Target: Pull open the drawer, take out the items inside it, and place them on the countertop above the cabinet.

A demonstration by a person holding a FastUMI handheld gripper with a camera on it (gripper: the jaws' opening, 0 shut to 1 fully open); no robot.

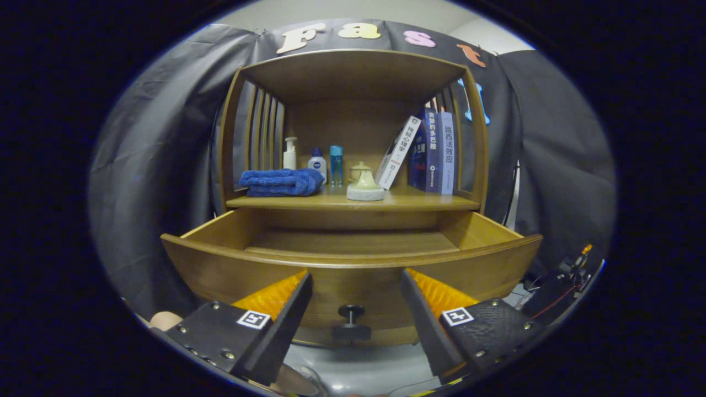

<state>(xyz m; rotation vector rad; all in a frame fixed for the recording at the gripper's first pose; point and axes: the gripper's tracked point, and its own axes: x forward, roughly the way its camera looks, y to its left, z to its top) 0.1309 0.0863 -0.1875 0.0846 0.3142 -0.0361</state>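
Note:
A wooden cabinet holds a drawer [231, 270] that stands pulled out toward me; the part of its floor that shows is bare wood. Its dark round knob [351, 312] sits low on the front panel, between my fingers and a little beyond them. My gripper [356, 281] is open, the fingers spread wide on either side of the knob and touching nothing. On the countertop [430, 201] above the drawer lie a folded blue towel [281, 182] and a small pale teapot-shaped piece on a round white base [365, 187].
At the back of the countertop stand a white pump bottle [290, 154], a small white bottle [317, 162] and a blue bottle [336, 157]. Several books [433, 151] lean at the right. Slatted side walls and a wooden roof close in the shelf. Cables lie low at the right [573, 270].

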